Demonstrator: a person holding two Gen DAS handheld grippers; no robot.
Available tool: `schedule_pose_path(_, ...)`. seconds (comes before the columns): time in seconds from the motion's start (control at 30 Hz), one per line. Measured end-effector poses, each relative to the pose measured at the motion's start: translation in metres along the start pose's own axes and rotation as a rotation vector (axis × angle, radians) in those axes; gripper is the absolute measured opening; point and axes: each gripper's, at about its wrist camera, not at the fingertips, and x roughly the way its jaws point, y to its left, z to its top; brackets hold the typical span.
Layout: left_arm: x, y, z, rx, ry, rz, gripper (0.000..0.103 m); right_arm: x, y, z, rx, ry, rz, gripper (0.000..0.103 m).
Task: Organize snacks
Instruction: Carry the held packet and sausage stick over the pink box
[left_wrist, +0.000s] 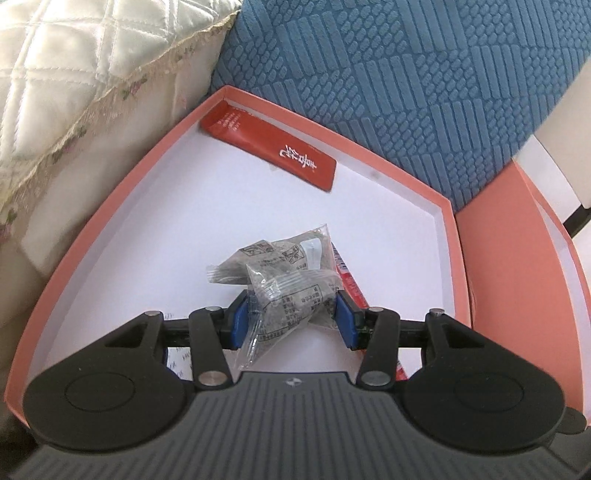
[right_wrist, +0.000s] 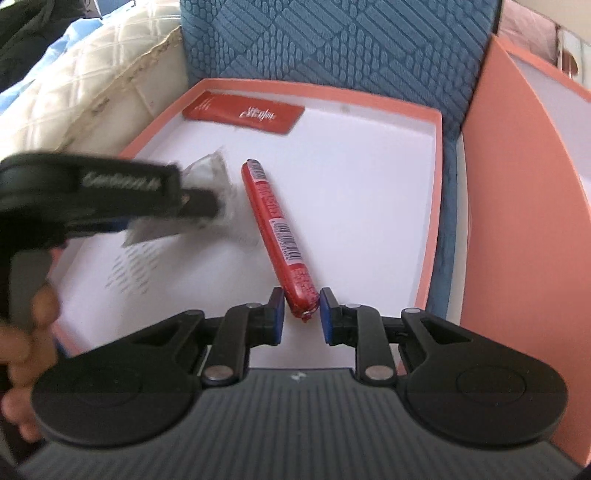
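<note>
A pink box (left_wrist: 110, 199) with a white floor holds the snacks. A flat red packet (left_wrist: 269, 144) lies along its far wall and shows in the right wrist view (right_wrist: 243, 116) too. My left gripper (left_wrist: 293, 321) is over the box with its jaws on either side of two clear crinkly snack packets (left_wrist: 291, 273); the pads touch the nearer one. It appears blurred in the right wrist view (right_wrist: 207, 206). A red sausage stick (right_wrist: 279, 236) lies on the box floor. My right gripper (right_wrist: 302, 314) is open with the stick's near end between its pads.
A blue textured cushion (left_wrist: 388, 81) stands behind the box. A quilted cream cover (left_wrist: 74, 74) lies to the left. The pink box lid (right_wrist: 517, 184) leans at the right. A hand (right_wrist: 26, 354) holds the left gripper.
</note>
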Motion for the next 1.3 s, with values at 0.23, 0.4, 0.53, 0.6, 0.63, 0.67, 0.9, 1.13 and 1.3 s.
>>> schedule_pose_path(0.23, 0.0, 0.002, -0.007, -0.003, 0.015, 0.004, 0.053, -0.004, 0.004, -0.001, -0.001, -0.031, 0.024, 0.04)
schedule_pose_path(0.4, 0.001, 0.006, -0.004, -0.022, 0.01, 0.01, 0.053, 0.004, 0.004, 0.011, -0.027, -0.063, 0.023, 0.051)
schedule_pose_path(0.53, 0.002, 0.011, 0.0, -0.047, 0.006, 0.018, 0.053, 0.02, 0.006, 0.024, -0.055, -0.073, 0.013, 0.049)
schedule_pose_path(0.6, 0.002, 0.013, 0.002, -0.057, 0.004, 0.019, 0.053, 0.026, 0.007, 0.029, -0.061, -0.072, 0.03, 0.04)
schedule_pose_path(0.63, 0.002, 0.015, 0.002, -0.062, 0.003, 0.02, 0.053, 0.03, 0.009, 0.031, -0.068, -0.07, 0.04, 0.036)
schedule_pose_path(0.67, 0.002, 0.015, 0.003, -0.066, 0.003, 0.02, 0.053, 0.032, 0.012, 0.031, -0.073, -0.07, 0.035, 0.035)
schedule_pose_path(0.9, 0.001, 0.017, 0.006, -0.07, 0.002, 0.015, 0.053, 0.043, 0.027, 0.034, -0.113, -0.073, -0.018, 0.024)
schedule_pose_path(1.13, -0.006, 0.012, 0.007, -0.042, -0.013, 0.011, 0.047, 0.034, 0.023, 0.029, -0.045, -0.059, -0.051, 0.023)
schedule_pose_path(1.3, -0.005, 0.008, 0.006, -0.021, 0.012, -0.012, 0.031, 0.018, 0.019, 0.027, 0.004, -0.063, -0.053, 0.023)
